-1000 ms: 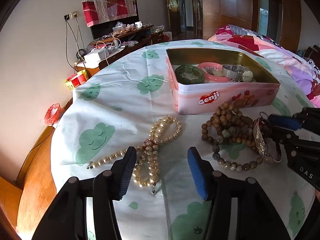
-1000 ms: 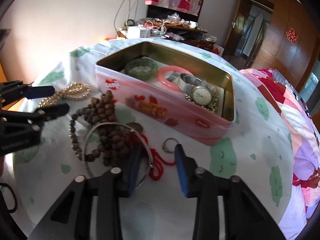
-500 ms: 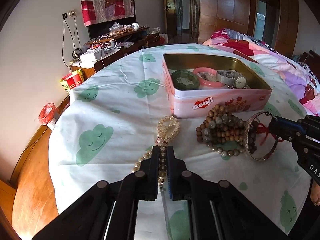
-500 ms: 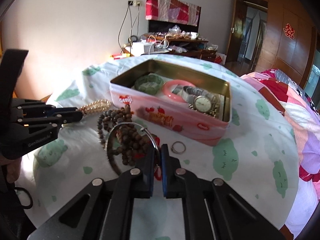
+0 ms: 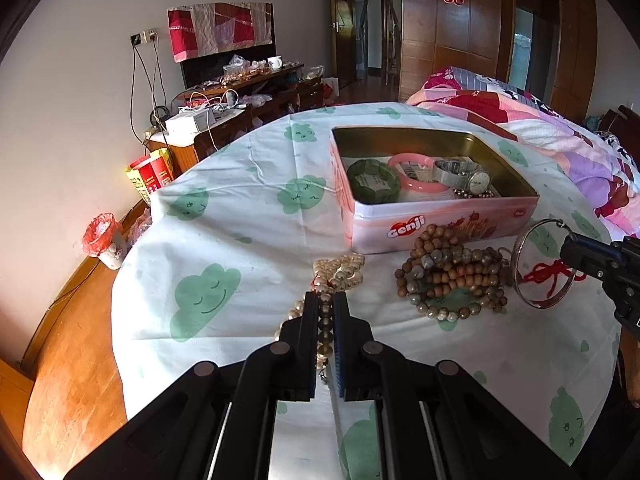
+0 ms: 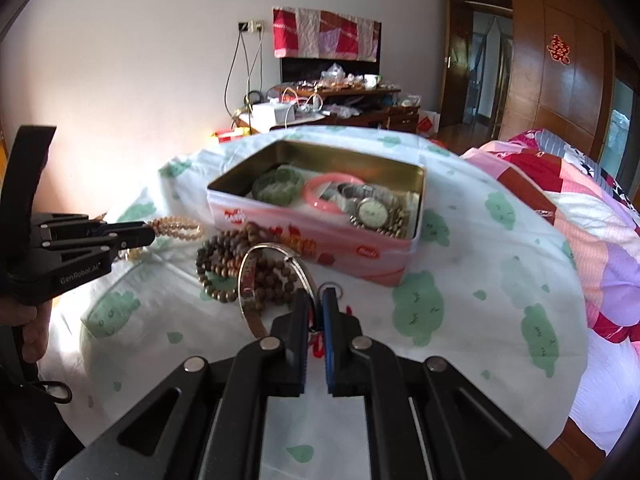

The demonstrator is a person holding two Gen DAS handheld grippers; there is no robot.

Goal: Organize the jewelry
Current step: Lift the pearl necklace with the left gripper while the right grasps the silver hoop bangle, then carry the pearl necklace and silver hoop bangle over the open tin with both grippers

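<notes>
The left gripper has its jaws clamped on a pearl necklace (partly lifted off the counter); the right gripper pinches a silver bangle, held upright. Beyond lie wooden beads, then the pink tin holding bracelets and a watch.

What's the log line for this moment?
left gripper: shut on pearl necklace | right gripper: shut on silver bangle, lifted | tin: open

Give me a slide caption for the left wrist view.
Left gripper shut on pearl necklace before the open pink tin.
</notes>
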